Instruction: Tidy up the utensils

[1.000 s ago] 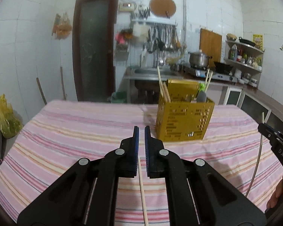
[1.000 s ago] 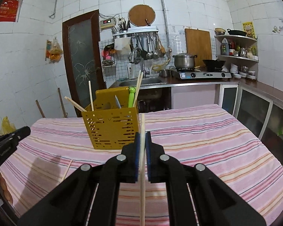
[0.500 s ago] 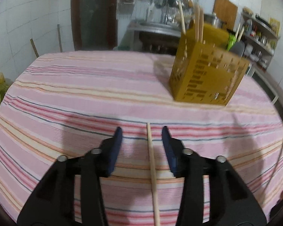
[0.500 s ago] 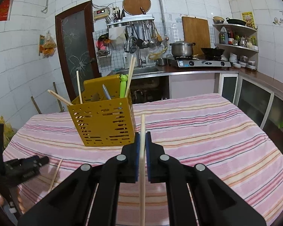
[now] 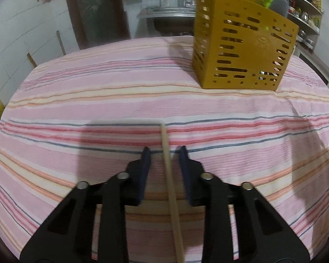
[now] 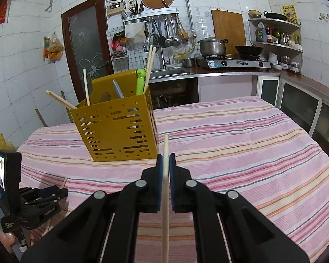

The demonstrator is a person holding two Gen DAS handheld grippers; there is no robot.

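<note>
- The left gripper (image 5: 164, 151), black with blue pads, points steeply down at the pink striped tablecloth (image 5: 76, 100), and a pale wooden chopstick (image 5: 170, 179) lies on the cloth between its jaws.
- The chopstick's long axis runs almost in line with the left gripper's fingers: its far tip reaches just past the blue pads, and the rest runs back under the gripper toward the camera.
- The left jaws have just been closing around the chopstick, yet a gap shows on both sides of it; the pads do not press on it, so it is not gripped.
- The chopstick sits slightly nearer the right-hand pad than the left-hand one, so I judge the pinch will nudge it a little before it seats.
- The right gripper (image 6: 165, 155) is clamped on a second wooden chopstick (image 6: 165, 197), held in line with its fingers, tip poking out ahead.
- The yellow perforated plastic utensil holder (image 6: 118, 131) stands upright on the cloth, ahead and left of the right gripper, ahead and right of the left one, already holding chopsticks and other utensils.
- The right gripper is nearer to the holder; the left is well apart from it.
</note>
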